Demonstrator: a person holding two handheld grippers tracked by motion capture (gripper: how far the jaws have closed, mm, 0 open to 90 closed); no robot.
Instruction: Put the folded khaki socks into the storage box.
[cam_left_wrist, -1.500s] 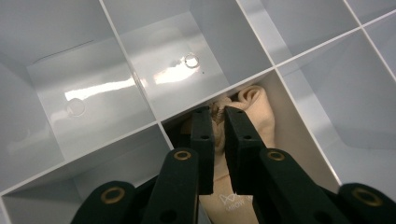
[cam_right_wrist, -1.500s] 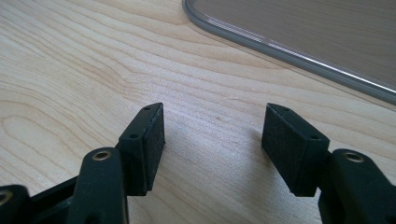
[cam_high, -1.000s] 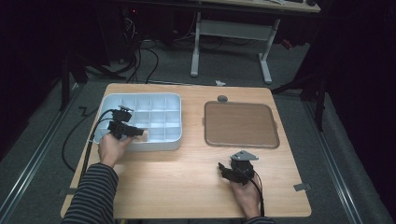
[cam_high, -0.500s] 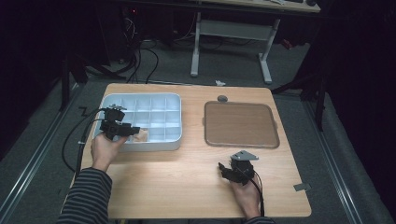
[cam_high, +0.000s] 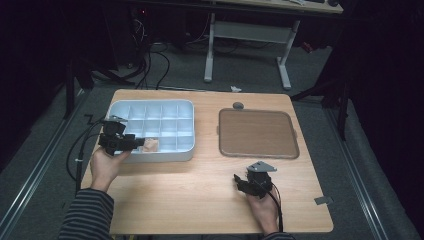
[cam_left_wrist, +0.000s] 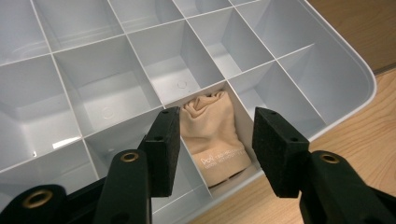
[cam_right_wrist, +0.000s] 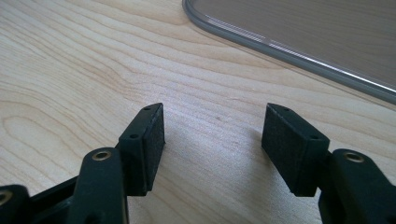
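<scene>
Your surface (cam_high: 200, 200) is a light wooden tabletop. On its right half, toward the far edge, lies a flat brown lid (cam_high: 257, 133) with rounded corners; in the right gripper view its clear rim (cam_right_wrist: 280, 46) runs across the top right. On the left half, toward the far edge, sits a pale blue tray (cam_high: 185, 106) split into many square compartments.

A tan cloth pouch (cam_left_wrist: 214, 135) lies in a compartment of the tray's near row, against the near wall; in the high view it shows as a small tan spot (cam_high: 150, 145) about midway along that row. Faint print crosses its lower end, too small to read.

Your left gripper (cam_high: 136, 143) is at the tray's near left corner, pointing right along the near row. In the left gripper view its jaws stand apart with the pouch between and beyond them, and they do not touch it.

Your right gripper (cam_high: 242, 181) rests low over bare wood near the near edge, right of centre, just short of the lid's near left corner. Its jaws are spread wide, with nothing between them.
</scene>
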